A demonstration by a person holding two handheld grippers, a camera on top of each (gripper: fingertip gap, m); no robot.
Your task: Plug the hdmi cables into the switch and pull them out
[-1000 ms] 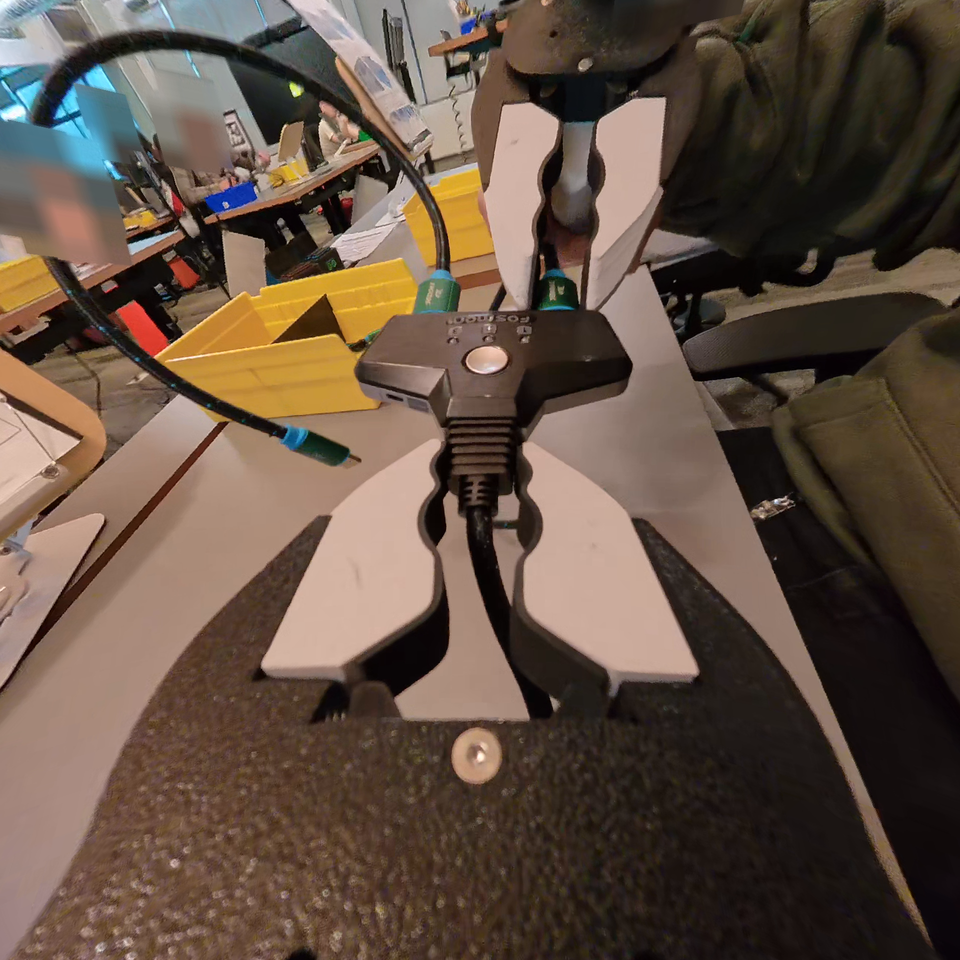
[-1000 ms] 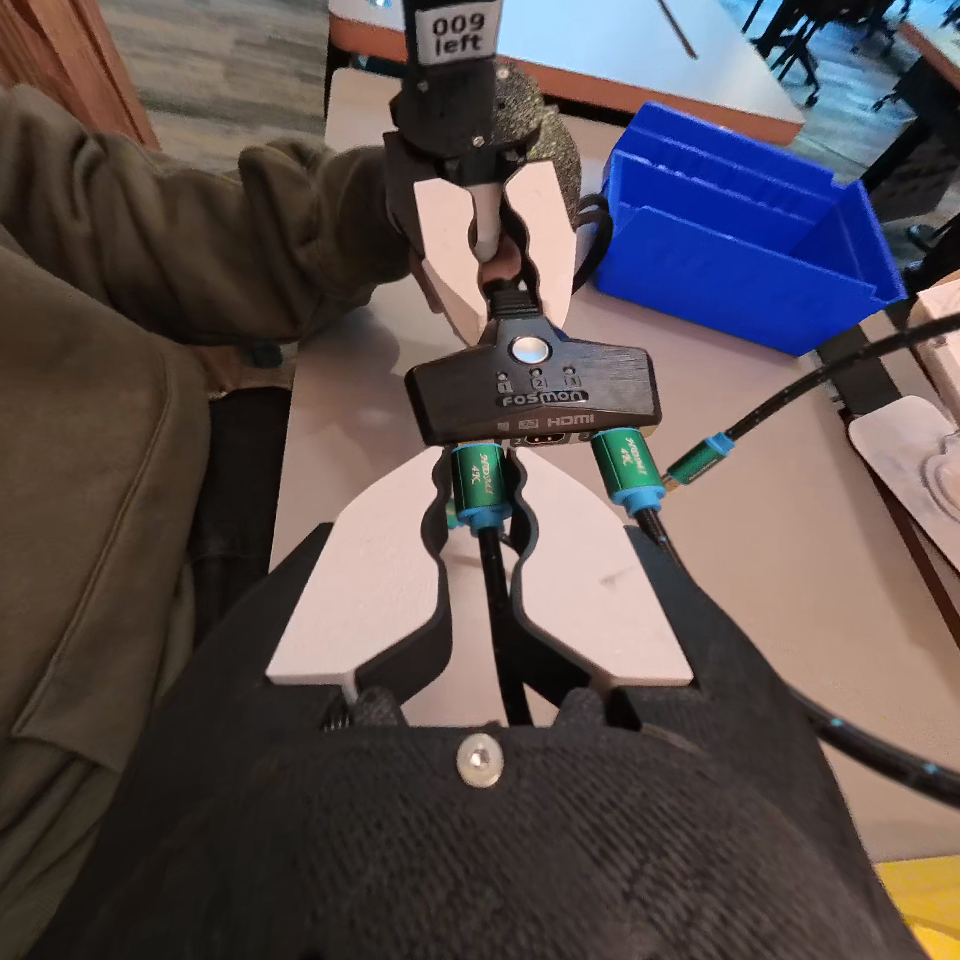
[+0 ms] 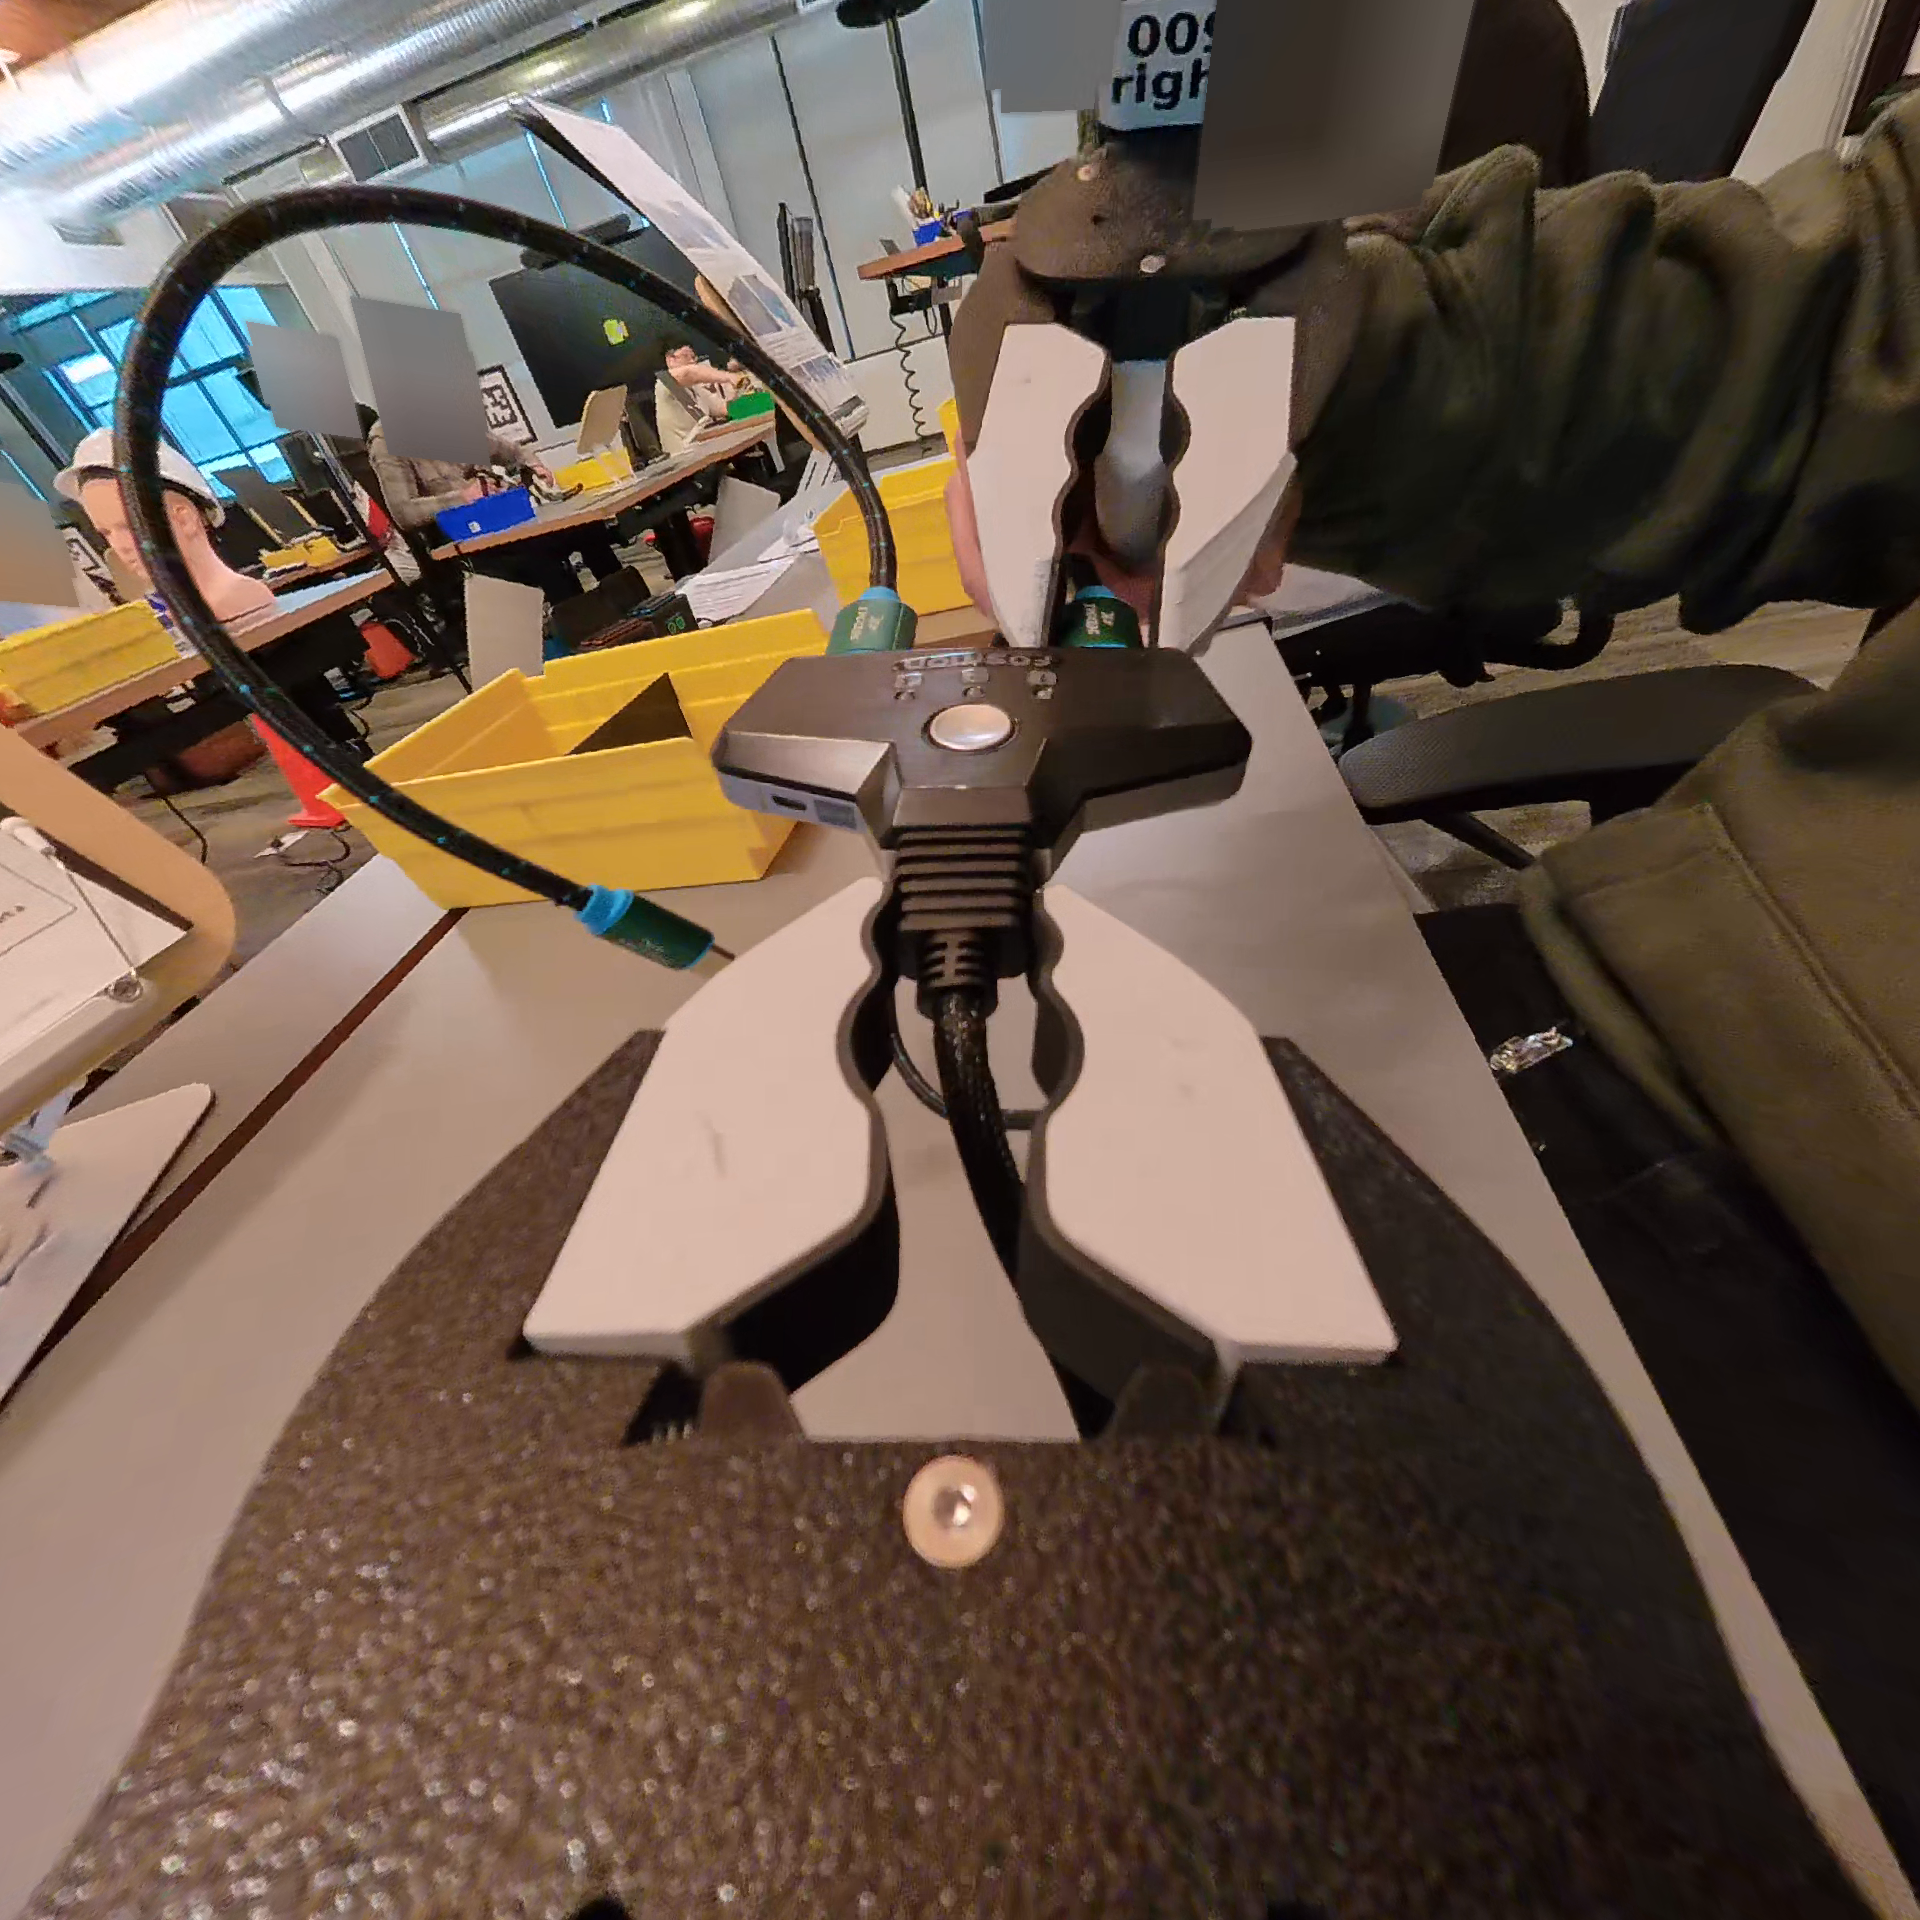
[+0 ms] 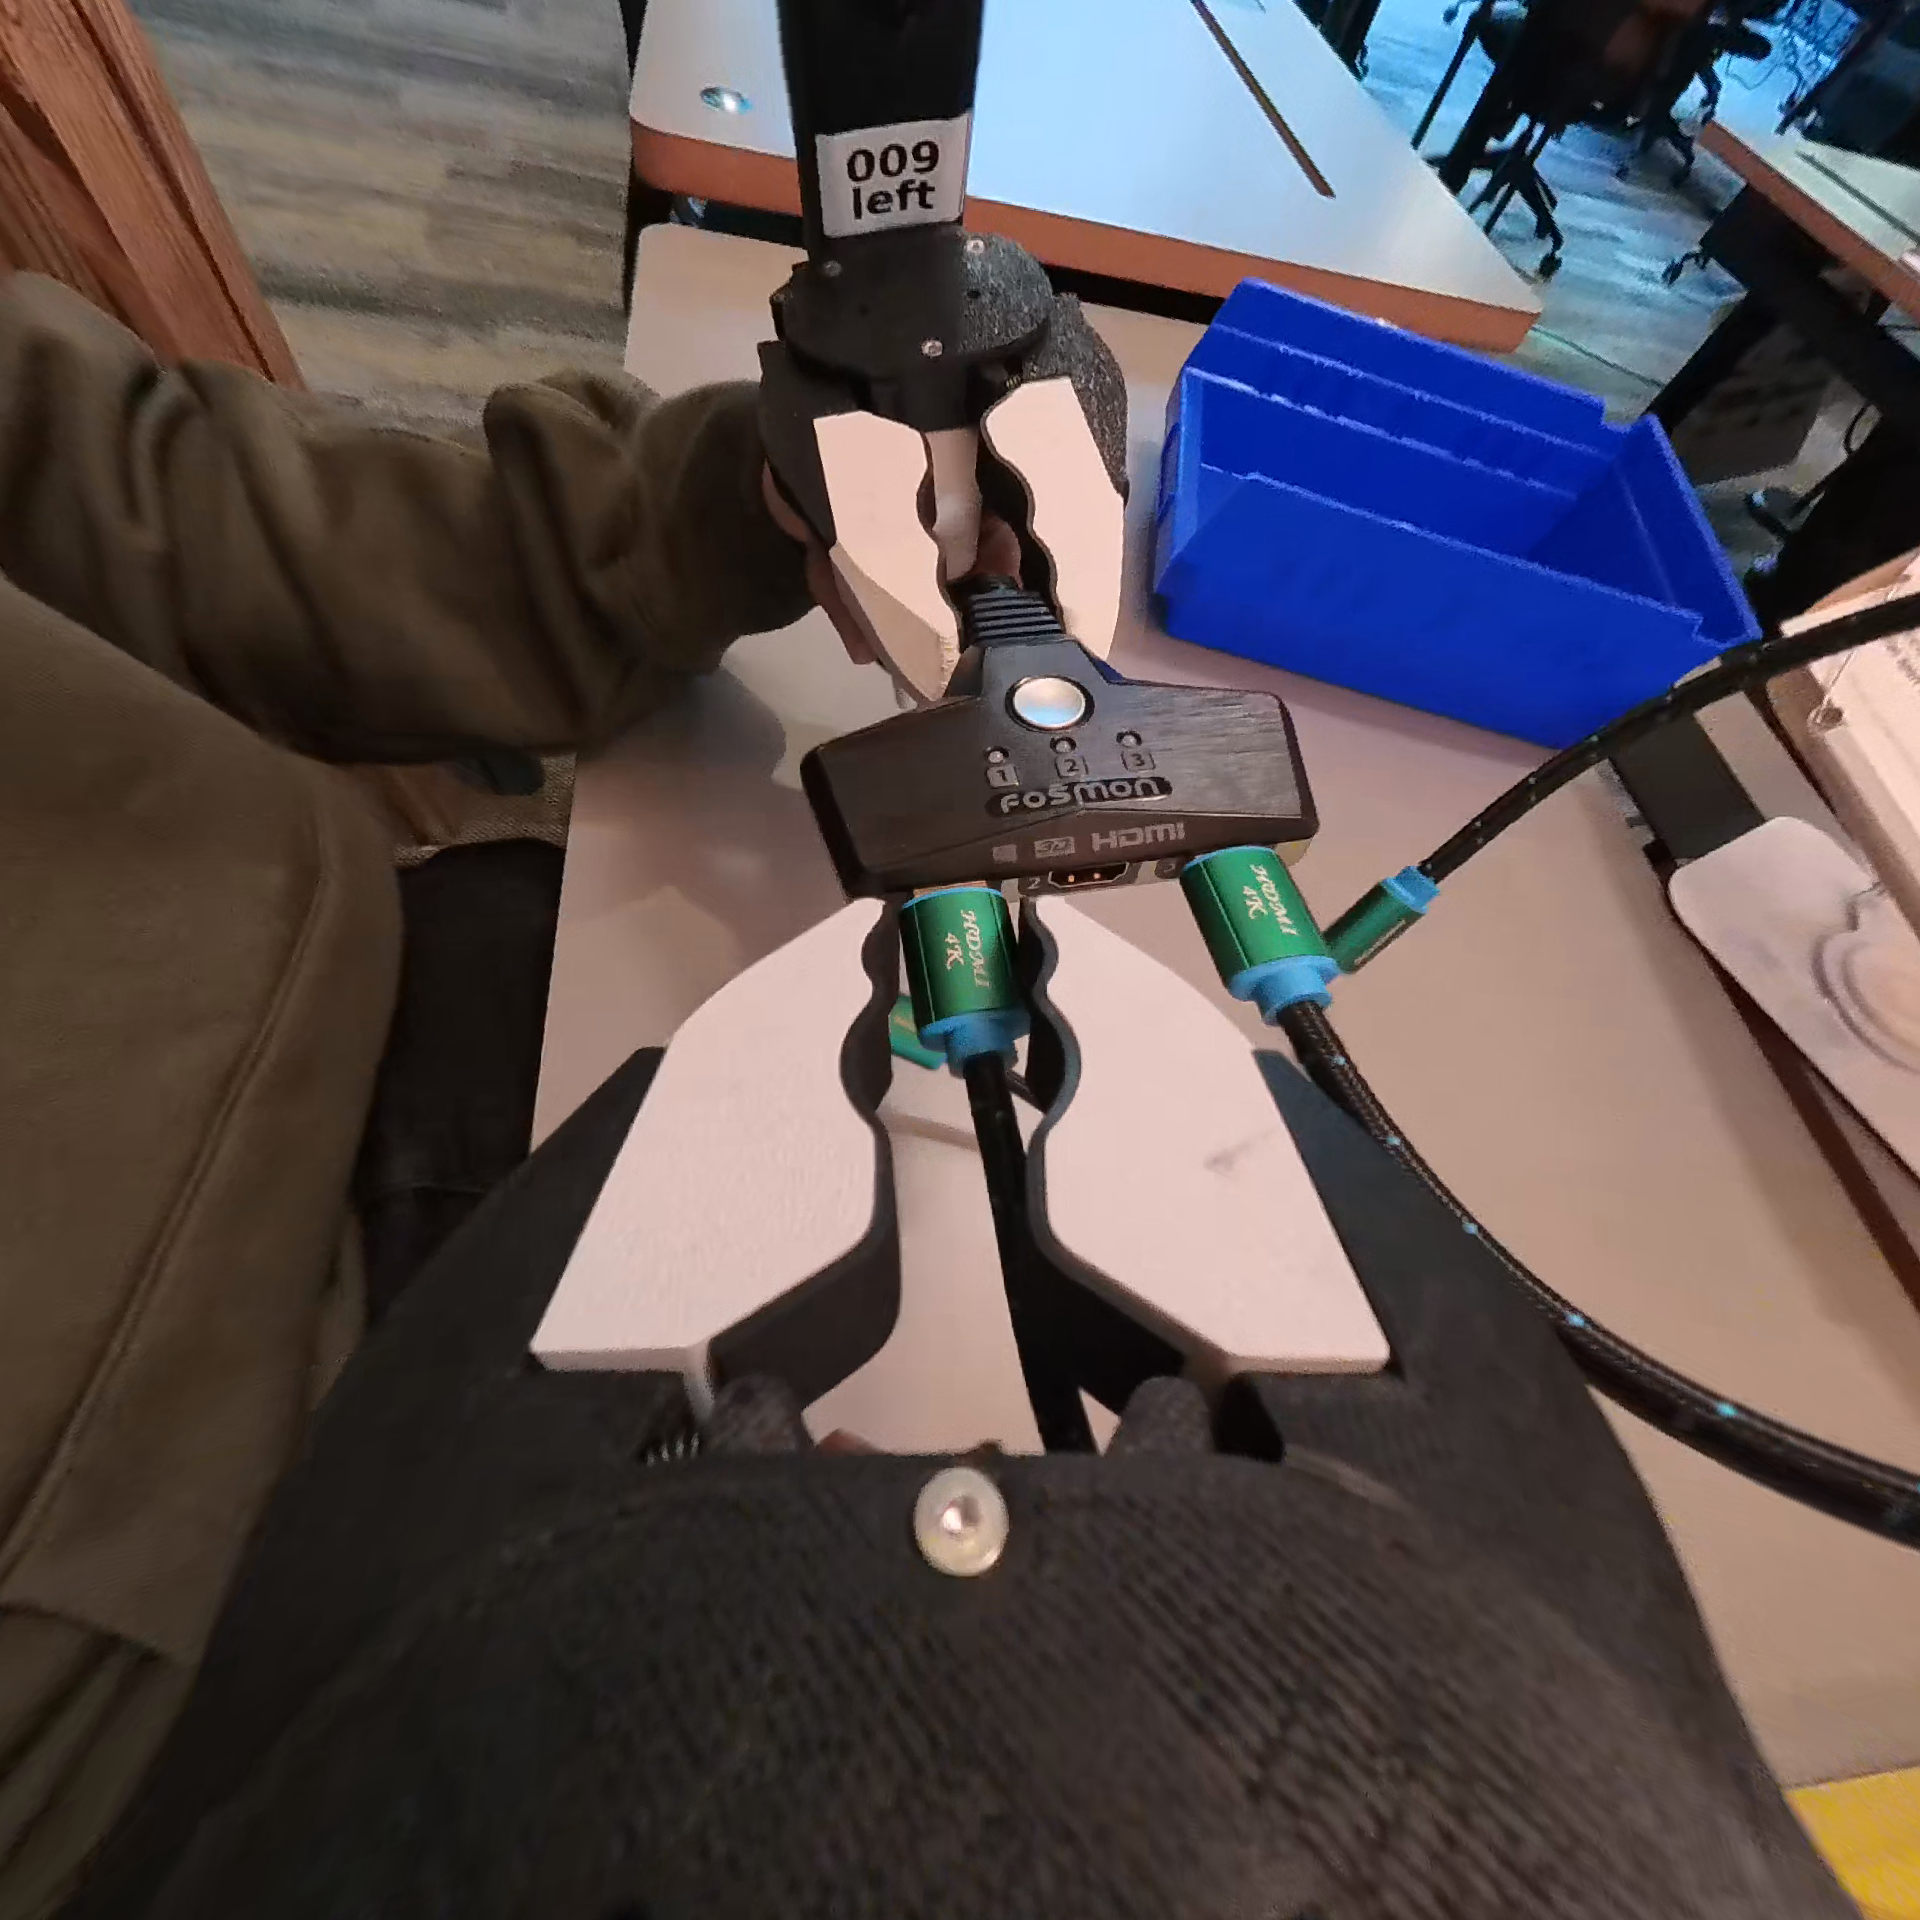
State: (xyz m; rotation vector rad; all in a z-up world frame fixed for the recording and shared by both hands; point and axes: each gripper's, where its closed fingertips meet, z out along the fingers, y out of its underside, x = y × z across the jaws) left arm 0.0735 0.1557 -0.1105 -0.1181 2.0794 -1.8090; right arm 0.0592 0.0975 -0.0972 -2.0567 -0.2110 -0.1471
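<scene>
Basically both grippers are pinching sthg: left gripper [image 3: 961, 935] is pressed together on the ribbed strain relief [image 3: 961, 883] at the back of the switch [image 3: 982, 743], and right gripper [image 4: 961, 971] is pinched round the green plug [image 4: 956, 961] seated in the port on the switch's left end as the right wrist view shows it. Switch is held up off the grey table [image 3: 1247, 914], btwn the two grippers. A second green plug [image 4: 1252, 920] sits in the opposite end port; middle port looks vacant. A third plug [image 3: 649, 930] hangs loose just beside the table edge, its braided cable [image 3: 312, 727] looping up and over. Handling, my read: switch is small, light, rigid plastic w/ a smooth top, so prob slippery if grabbed flat; the ribbed neck is the sensible hold bc ridges key into the finger notches. Plugs are hard metal-look shells, stiff, good to clamp on the sides nr the blue collar, not the cable. Cables are thick, braided, springy, so expect them to tug the light switch sideways. Pull straight along the port axis; twisting could stress the socket.
</scene>
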